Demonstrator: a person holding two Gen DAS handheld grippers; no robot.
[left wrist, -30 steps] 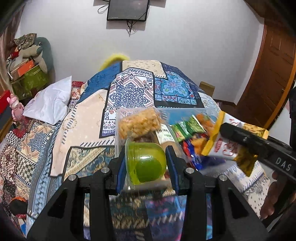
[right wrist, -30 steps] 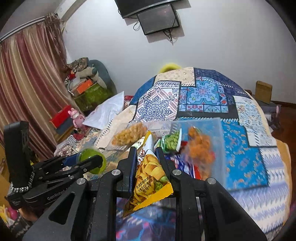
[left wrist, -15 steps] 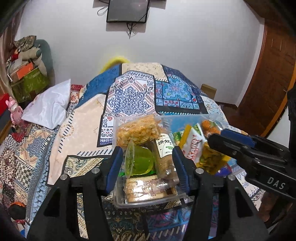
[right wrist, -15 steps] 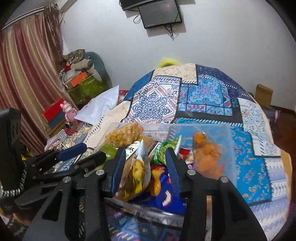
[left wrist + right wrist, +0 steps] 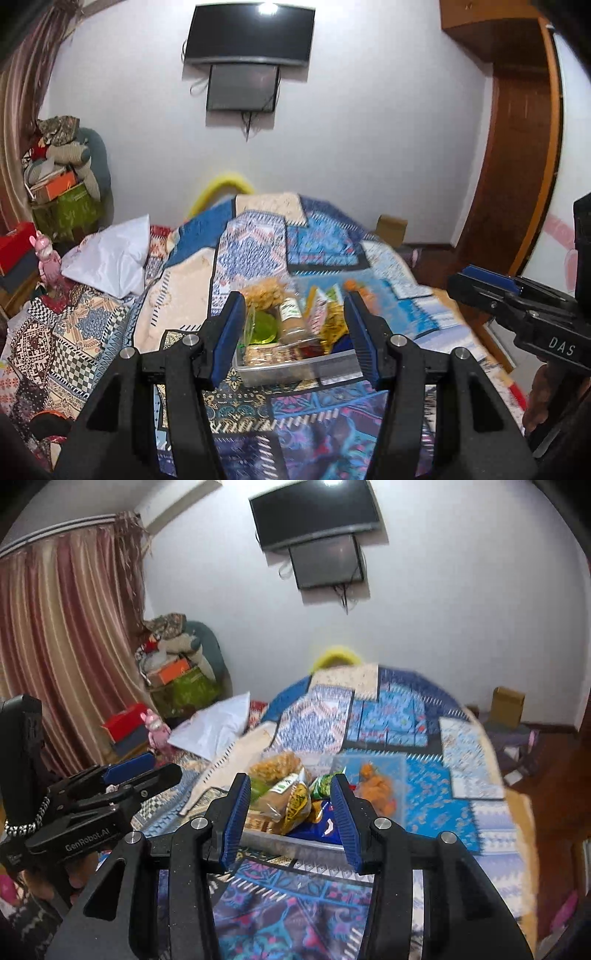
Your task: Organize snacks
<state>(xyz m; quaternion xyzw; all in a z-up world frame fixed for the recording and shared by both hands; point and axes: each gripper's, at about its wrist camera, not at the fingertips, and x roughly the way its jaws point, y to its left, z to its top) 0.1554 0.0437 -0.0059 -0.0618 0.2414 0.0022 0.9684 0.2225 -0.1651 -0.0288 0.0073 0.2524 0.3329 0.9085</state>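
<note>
The left gripper point(image 5: 295, 336) is held with jaws wide apart and empty, and the right gripper point(image 5: 290, 818) likewise. A clear plastic box point(image 5: 295, 367) packed with snacks point(image 5: 284, 801) is seen on the patchwork bedspread point(image 5: 258, 251), at twelve o'clock just beyond both sets of fingertips. A white pillow point(image 5: 109, 256) lies at ten o'clock.

Your left black two-finger claw with blue ribbed pads point(image 5: 295, 332) hangs level with its fingers spread wide and nothing between them. Your right black claw with the same blue pads point(image 5: 291, 812) matches it, fingers wide apart and empty. Both point forward, side by side and apart; part of your hand point(image 5: 48, 886) shows wrapped around the left handle.
</note>
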